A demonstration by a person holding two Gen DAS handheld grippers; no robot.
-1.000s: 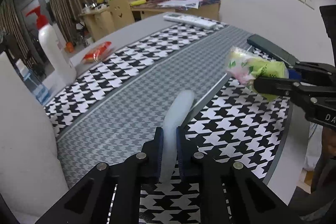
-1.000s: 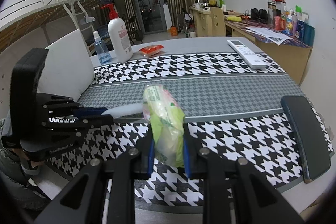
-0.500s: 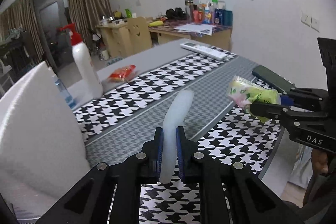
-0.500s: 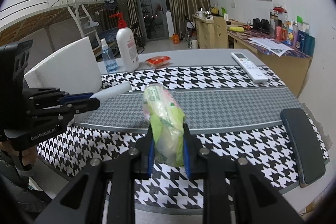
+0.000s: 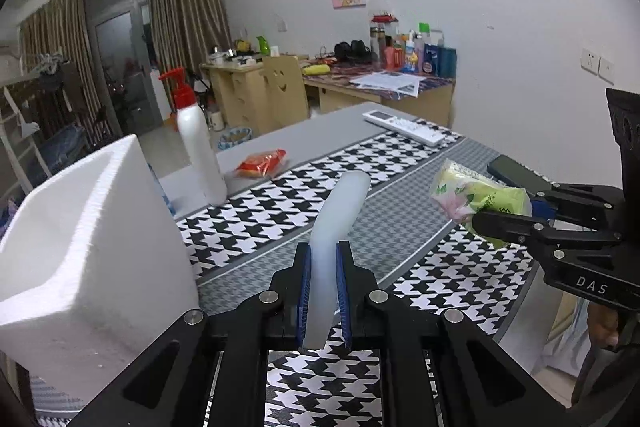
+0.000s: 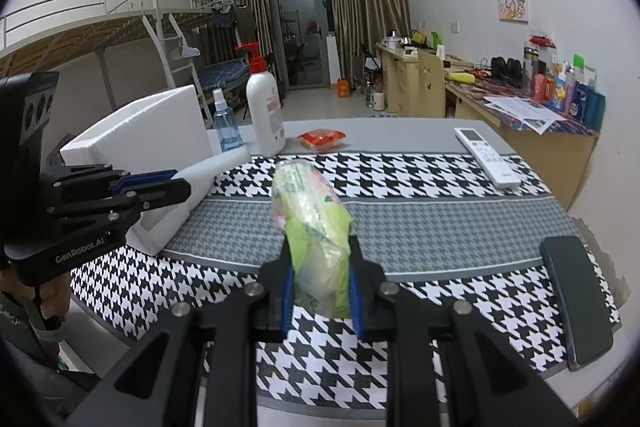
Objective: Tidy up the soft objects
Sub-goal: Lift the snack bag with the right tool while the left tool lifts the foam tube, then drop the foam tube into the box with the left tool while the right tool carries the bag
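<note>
Across the houndstooth tablecloth (image 6: 448,187), from largest to smallest:

- White foam box (image 5: 80,239), standing on the cloth's left end, open top tilted toward the left wrist camera.
- Left gripper (image 5: 323,291), raised above the cloth just right of the foam box, jaws clamped on a pale translucent soft strip (image 5: 340,211); strip bending up and forward out of the blue pads (image 5: 305,287). From the right wrist camera, same gripper (image 6: 180,183) seen side-on, strip tip (image 6: 224,163) reaching in front of the foam box (image 6: 144,135).
- Right gripper (image 6: 322,291), held above the cloth's near edge, well right of the foam box, jaws pressed tight on a green and pink tissue pack (image 6: 312,215); pack squeezed narrow between the fingers, upper end sticking out ahead. From the left wrist camera, same gripper (image 5: 512,215) with the pack (image 5: 476,195) pointing toward the strip, the two apart.
- White pump bottle (image 6: 264,107) with red top, behind the foam box, beyond the cloth.
- Dark phone (image 6: 576,291), flat on the cloth's far right end.
- White remote (image 6: 486,155), at the right rear of the cloth.
- Blue spray bottle (image 6: 227,127), just beside the pump bottle, next to the foam box.
- Red snack packet (image 6: 322,138), right of the pump bottle.
</note>
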